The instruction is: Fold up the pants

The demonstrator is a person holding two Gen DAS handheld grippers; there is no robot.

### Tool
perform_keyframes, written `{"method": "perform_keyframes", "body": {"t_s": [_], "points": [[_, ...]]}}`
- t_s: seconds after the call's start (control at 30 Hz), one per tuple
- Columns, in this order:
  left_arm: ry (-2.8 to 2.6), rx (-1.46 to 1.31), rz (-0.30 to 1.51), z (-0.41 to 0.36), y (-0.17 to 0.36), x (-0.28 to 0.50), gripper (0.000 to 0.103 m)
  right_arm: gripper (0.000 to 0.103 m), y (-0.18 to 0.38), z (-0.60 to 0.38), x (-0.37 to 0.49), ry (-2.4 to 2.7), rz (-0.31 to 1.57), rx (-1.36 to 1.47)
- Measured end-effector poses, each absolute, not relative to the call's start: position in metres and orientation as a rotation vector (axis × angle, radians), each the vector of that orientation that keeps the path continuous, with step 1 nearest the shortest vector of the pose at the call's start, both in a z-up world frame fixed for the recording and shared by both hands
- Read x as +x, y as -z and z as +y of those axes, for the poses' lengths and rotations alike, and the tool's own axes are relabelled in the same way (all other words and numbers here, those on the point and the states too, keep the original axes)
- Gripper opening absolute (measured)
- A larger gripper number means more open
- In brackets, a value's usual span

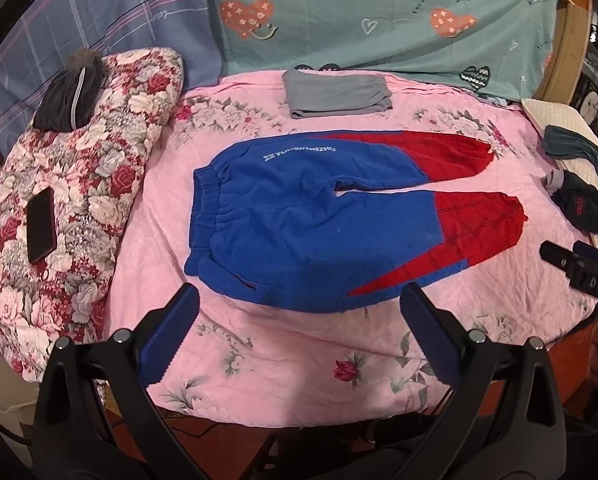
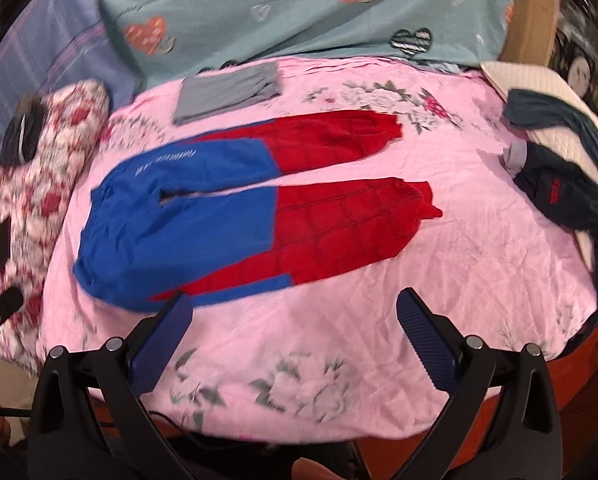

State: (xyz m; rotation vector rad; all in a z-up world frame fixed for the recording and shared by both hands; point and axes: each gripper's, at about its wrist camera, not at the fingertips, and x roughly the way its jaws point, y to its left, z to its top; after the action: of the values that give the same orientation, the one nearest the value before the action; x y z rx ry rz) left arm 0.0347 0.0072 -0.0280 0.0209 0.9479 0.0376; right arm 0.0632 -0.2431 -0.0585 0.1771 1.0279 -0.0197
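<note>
I am holding the left hand-held gripper (image 1: 299, 312) and the right hand-held gripper (image 2: 295, 312) over the near edge of the bed (image 1: 283, 380), both with jaws spread wide and nothing between them. Just beyond them the pants (image 1: 319, 216) are lying flat and unfolded on the pink floral sheet, waistband pointing left, red leg ends pointing right, legs slightly parted. I am judging that the first fold has not yet begun. The next move is calling for one hand-held gripper to pinch the near leg's cuff and the other the near waistband corner, then carry that leg over the far one. Beyond the pants a folded grey garment (image 1: 337, 94) is resting near the headboard side. Right of the pants, dark clothes (image 1: 583, 204) are lying loose. No containers are showing in either view.
</note>
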Motion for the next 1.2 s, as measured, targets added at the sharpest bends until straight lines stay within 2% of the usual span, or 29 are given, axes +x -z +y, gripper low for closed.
{"method": "perform_keyframes", "body": {"t_s": [0.07,0.2,0.27,0.47,0.53,0.6,0.63,0.67,0.7,0.93,1.07,1.13,1.17,1.2], "points": [[-0.063,0.006,0.962,0.011,0.032,0.038,0.101,0.102,0.085,-0.277,0.08,0.074,1.072,0.252],[-0.133,-0.02,0.976,0.02,0.036,0.044,0.101,0.08,0.125,-0.336,0.102,0.147,1.124,0.436],[-0.177,-0.03,0.982,0.027,0.039,0.045,0.101,0.075,0.138,-0.356,0.116,0.173,1.125,0.454],[-0.371,-0.092,1.01,0.061,0.046,0.046,0.101,0.075,0.169,-0.368,0.155,0.076,1.172,0.526],[-0.431,-0.123,1.013,0.072,0.046,0.043,0.101,0.072,0.182,-0.363,0.17,0.052,1.197,0.514],[-0.485,-0.147,1.009,0.078,0.045,0.038,0.101,0.054,0.19,-0.356,0.18,0.037,1.22,0.498],[-0.503,-0.15,1.009,0.078,0.044,0.036,0.101,0.039,0.189,-0.353,0.182,0.027,1.207,0.471],[-0.519,-0.153,1.01,0.077,0.044,0.035,0.101,0.028,0.188,-0.348,0.186,-0.009,1.209,0.439],[-0.532,-0.155,1.011,0.076,0.044,0.034,0.101,0.01,0.186,-0.347,0.189,-0.024,1.207,0.426],[-0.557,-0.126,1.058,0.052,0.051,0.042,0.101,0.008,0.126,-0.354,0.147,-0.047,1.093,0.305],[-0.542,-0.087,1.09,0.041,0.061,0.058,0.101,0.008,0.156,-0.356,0.129,-0.031,1.174,0.268],[-0.529,-0.062,1.119,0.039,0.07,0.07,0.101,0.014,0.187,-0.36,0.128,-0.034,1.289,0.321],[-0.516,-0.048,1.133,0.04,0.074,0.075,0.101,0.016,0.188,-0.366,0.125,-0.033,1.285,0.361],[-0.506,-0.034,1.136,0.042,0.076,0.08,0.101,0.03,0.187,-0.368,0.125,-0.024,1.3,0.366]]}}
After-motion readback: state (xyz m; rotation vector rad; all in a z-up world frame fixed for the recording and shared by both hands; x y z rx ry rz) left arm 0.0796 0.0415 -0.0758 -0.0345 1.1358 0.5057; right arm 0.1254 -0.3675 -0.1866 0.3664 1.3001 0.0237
